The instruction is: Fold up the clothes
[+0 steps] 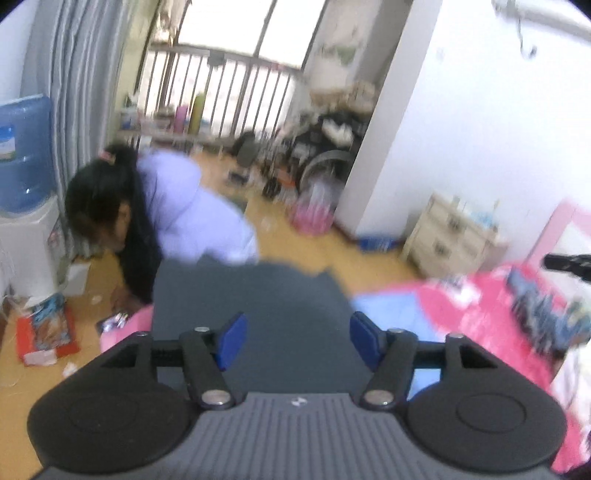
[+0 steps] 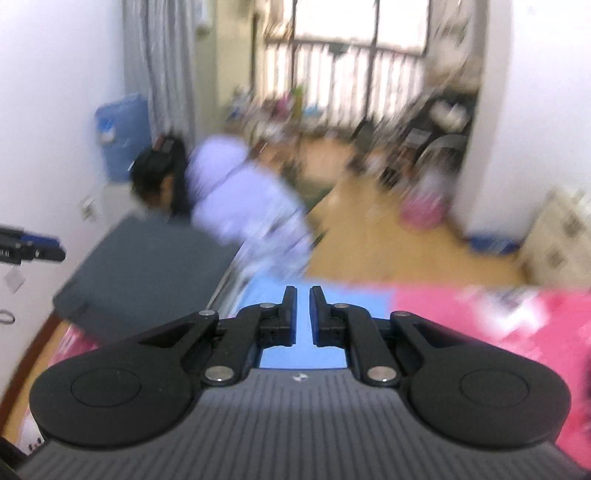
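Dark grey garment (image 1: pixel 255 314) spread flat on pink mat (image 1: pixel 480 314): soft, light, limp; best pinched at far corners; left gripper (image 1: pixel 297 341) released, empty; right gripper (image 2: pixel 303 317) clenched, empty

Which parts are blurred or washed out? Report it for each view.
Left wrist view: left gripper fairly sharp, jaws open over the dark grey garment; room smeared, window blown out, edges bent by the fisheye. Right wrist view: right gripper sharp and shut, nothing visible between its jaws; heavier streaking across the floor and the person in the lilac top.
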`<action>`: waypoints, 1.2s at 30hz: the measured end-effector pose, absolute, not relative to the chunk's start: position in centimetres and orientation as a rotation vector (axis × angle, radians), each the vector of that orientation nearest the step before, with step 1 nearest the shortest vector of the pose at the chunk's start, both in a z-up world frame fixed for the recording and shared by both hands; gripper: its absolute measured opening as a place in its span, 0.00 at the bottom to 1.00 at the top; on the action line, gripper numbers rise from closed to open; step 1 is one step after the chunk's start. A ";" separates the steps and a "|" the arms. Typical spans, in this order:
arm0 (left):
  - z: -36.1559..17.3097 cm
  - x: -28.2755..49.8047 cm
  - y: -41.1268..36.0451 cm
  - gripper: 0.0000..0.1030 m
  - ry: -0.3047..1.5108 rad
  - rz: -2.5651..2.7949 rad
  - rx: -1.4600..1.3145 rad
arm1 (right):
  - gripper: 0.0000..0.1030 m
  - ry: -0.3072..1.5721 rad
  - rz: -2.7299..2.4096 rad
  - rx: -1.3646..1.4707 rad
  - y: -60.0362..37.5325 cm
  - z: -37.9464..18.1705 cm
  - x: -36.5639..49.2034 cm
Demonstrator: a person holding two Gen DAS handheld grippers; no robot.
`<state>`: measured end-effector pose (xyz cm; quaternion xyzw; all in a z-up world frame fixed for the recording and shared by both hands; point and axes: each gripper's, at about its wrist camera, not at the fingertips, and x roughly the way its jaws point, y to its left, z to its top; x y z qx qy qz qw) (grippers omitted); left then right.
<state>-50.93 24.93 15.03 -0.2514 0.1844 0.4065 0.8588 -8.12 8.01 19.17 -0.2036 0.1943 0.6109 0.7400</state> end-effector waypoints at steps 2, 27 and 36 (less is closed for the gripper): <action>17.0 -50.3 24.1 0.80 0.327 0.855 -0.511 | 0.07 0.341 1.314 -0.464 6.1 24.1 -7.8; 14.8 -50.3 16.5 1.00 0.549 1.145 -0.567 | 0.79 0.937 1.203 -0.459 9.3 13.2 -28.6; 12.6 -50.4 17.0 1.00 0.657 1.250 -0.536 | 0.84 0.865 1.146 -0.504 9.6 13.0 -29.5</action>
